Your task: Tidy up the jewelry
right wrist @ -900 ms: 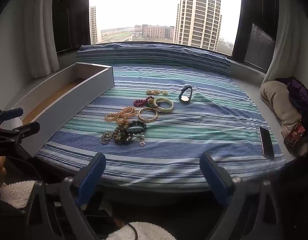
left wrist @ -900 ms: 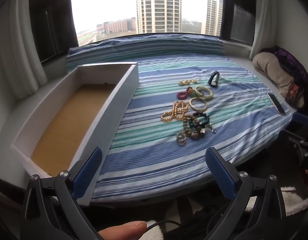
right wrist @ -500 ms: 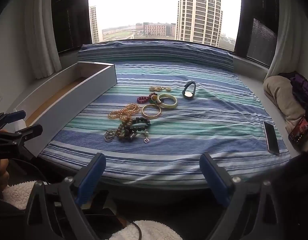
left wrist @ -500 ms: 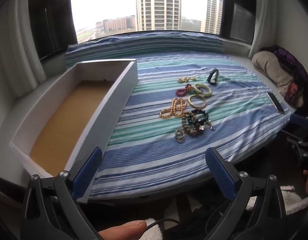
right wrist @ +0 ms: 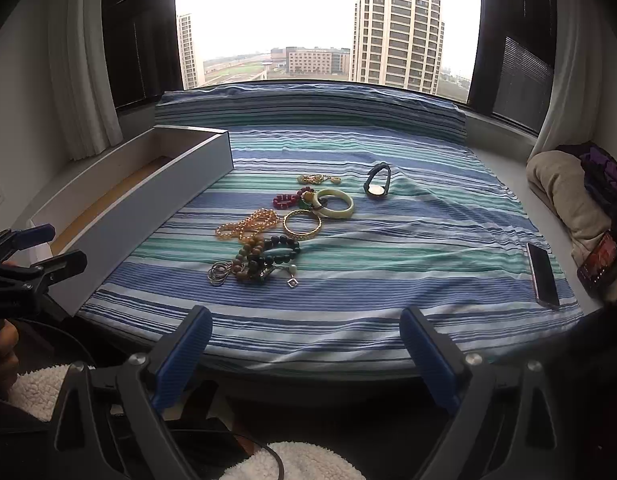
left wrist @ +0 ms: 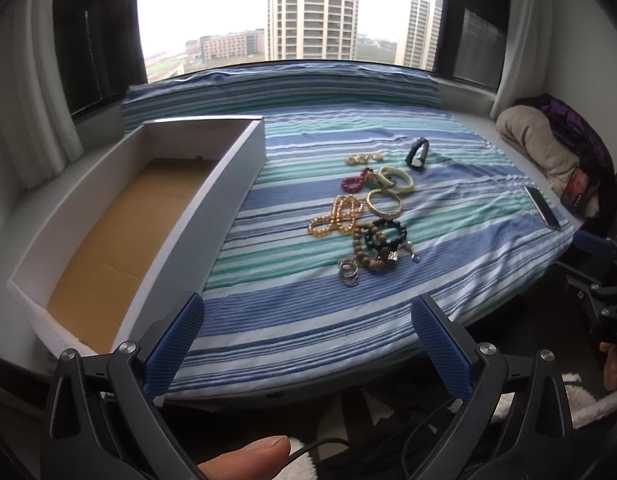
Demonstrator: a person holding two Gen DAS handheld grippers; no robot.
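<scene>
The left gripper (left wrist: 308, 340) and the right gripper (right wrist: 304, 344) both hang at the near edge of the striped cloth (right wrist: 388, 248), each with its fingers spread wide and holding nothing. Since the earlier frames both have come a little closer to the cloth, so the jewelry sits larger in each view; nothing on the cloth has shifted.

The jewelry lies in a loose cluster to the right of the long white box (left wrist: 228, 184), apart from it. Nearest the grippers is a bunch of thin metal rings (right wrist: 219, 272), touching the wooden and dark bead bracelets (right wrist: 268, 254). Beyond those lie a string of amber beads (right wrist: 248, 224) and a gold bangle (right wrist: 302, 224) side by side. Farther from the box's near end sit a red bead bracelet (right wrist: 286, 199), a pale jade bangle (right wrist: 334, 203), gold earrings (right wrist: 318, 179) and a watch (right wrist: 377, 184).

A phone (right wrist: 542, 276) rests at the cloth's right edge, well apart from the box.
</scene>
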